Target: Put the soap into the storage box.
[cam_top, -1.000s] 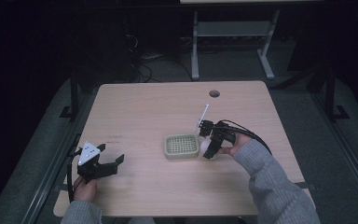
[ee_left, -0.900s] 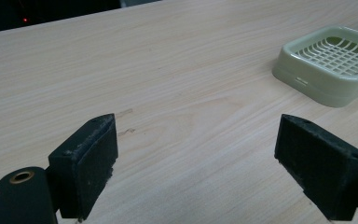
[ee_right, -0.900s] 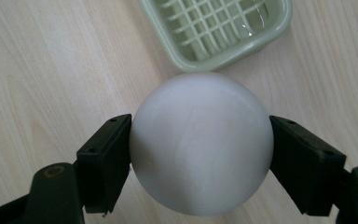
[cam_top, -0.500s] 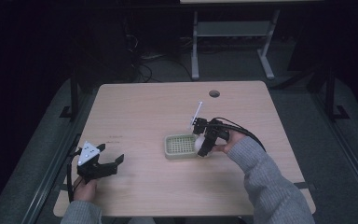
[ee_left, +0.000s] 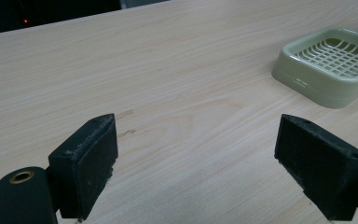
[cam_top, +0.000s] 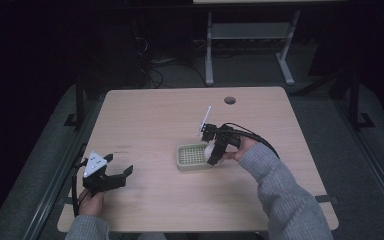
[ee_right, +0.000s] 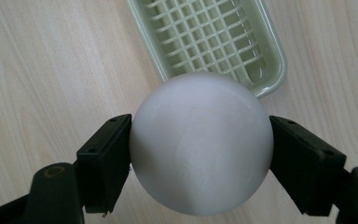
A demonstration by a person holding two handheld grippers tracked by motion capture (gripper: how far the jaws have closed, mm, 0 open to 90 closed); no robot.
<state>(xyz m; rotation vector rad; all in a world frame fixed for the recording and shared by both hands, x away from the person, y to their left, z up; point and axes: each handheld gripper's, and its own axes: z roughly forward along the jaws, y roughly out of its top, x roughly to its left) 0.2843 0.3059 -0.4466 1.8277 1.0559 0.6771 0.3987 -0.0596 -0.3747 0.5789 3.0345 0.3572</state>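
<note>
A white ball [ee_right: 200, 142] is clamped between the jaws of my right gripper [ee_right: 200, 144], held just above the near rim of a pale green slotted tray [ee_right: 209, 37]. In the high view that tray [cam_top: 182, 162] lies at the table's middle, with the right gripper [cam_top: 212, 151] and the ball [cam_top: 209, 149] over its right edge. My left gripper [cam_top: 121, 175] rests near the front left corner, open with nothing between its jaws. From the left gripper view, the tray [ee_left: 307, 74] lies far to the right beyond the open left gripper [ee_left: 198, 161].
The wooden table [cam_top: 145, 115] has a round cable hole [cam_top: 229, 100] near its back edge. A grey metal stand [cam_top: 250, 35] rises behind the table. Dark floor surrounds everything.
My right gripper has moved left with the white ball, from beside the tray to over its right edge. The left gripper has stayed put.
</note>
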